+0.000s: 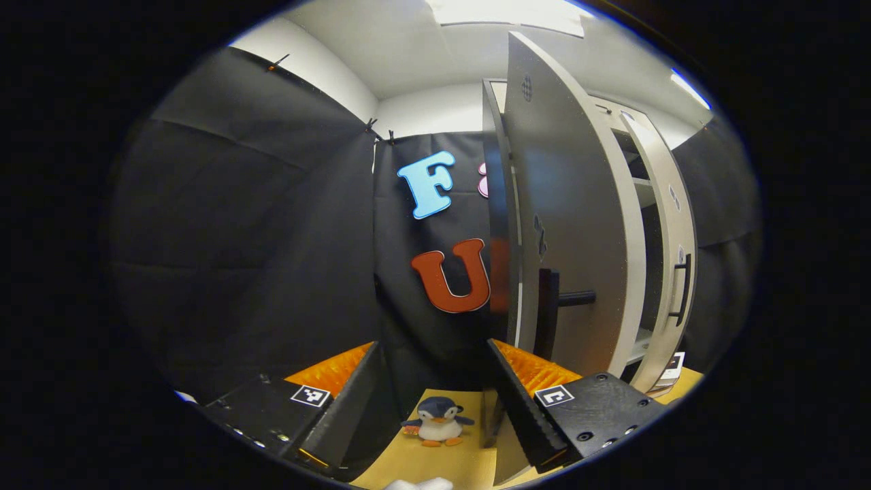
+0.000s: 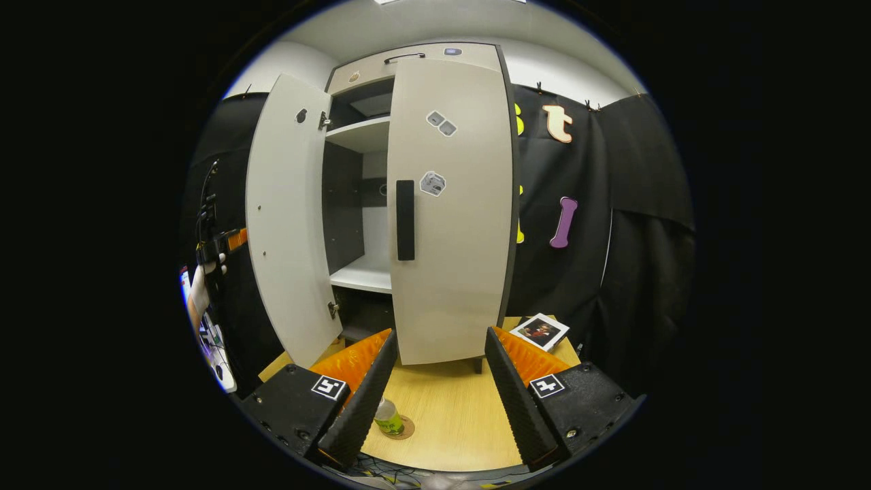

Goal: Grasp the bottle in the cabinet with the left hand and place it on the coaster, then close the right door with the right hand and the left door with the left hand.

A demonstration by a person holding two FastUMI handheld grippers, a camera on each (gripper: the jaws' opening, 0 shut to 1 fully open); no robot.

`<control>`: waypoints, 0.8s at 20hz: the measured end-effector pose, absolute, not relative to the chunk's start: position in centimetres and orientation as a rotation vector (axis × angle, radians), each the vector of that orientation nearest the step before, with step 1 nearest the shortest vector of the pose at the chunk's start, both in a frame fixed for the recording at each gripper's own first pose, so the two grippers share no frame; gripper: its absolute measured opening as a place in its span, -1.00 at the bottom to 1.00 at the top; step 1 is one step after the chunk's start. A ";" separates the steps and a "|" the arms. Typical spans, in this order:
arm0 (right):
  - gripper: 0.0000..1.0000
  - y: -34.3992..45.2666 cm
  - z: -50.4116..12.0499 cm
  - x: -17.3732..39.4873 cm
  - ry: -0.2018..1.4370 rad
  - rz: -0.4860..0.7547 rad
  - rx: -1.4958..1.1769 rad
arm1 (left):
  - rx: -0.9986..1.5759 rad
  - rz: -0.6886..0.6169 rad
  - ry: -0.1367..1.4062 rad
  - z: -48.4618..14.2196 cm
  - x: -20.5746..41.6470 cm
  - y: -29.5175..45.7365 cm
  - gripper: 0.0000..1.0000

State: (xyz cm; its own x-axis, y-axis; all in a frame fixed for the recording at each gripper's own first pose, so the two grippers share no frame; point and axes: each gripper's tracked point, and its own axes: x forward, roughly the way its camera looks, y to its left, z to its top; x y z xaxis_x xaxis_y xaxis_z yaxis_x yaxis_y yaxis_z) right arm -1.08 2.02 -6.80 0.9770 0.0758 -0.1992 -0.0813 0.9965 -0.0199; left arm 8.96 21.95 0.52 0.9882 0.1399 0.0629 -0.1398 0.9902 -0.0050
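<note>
We see the small green-labelled plastic bottle [image 2: 388, 416] standing on the round brown coaster [image 2: 401, 428] on the light wooden table [image 2: 449, 408]. Tall grey cabinet's right door [image 2: 452, 211] is nearly closed; its left door [image 2: 286, 224] stands wide open. Right hand-held gripper [image 2: 439, 374] is spread open, empty, facing the cabinet. Left hand-held gripper [image 1: 435, 388] is likewise open and empty, beside the left door's outer face, above a plush penguin [image 1: 437, 421].

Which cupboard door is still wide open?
The left door. It swings far out from the cabinet, so you see the shelves behind it. The right door with the dark handle is closed flat.
</note>
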 end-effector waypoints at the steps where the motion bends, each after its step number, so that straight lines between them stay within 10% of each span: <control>1: 0.61 2.1 -6.9 -1.1 0.206 0.080 -0.025 | 0.009 0.139 -0.066 0.7 9.0 22.0 0.85; 16: 0.61 3.7 -7.9 0.1 0.233 0.164 -0.053 | 0.046 0.142 -0.058 0.8 8.4 18.4 0.72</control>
State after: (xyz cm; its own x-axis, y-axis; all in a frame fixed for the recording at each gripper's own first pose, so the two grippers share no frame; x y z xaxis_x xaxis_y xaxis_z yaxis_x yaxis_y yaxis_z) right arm 0.09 3.68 -7.91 0.9598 0.1559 -0.2336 -0.1681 0.9852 -0.0331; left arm 8.38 18.42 0.80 0.9883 0.1396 0.0614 -0.1423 0.9889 0.0419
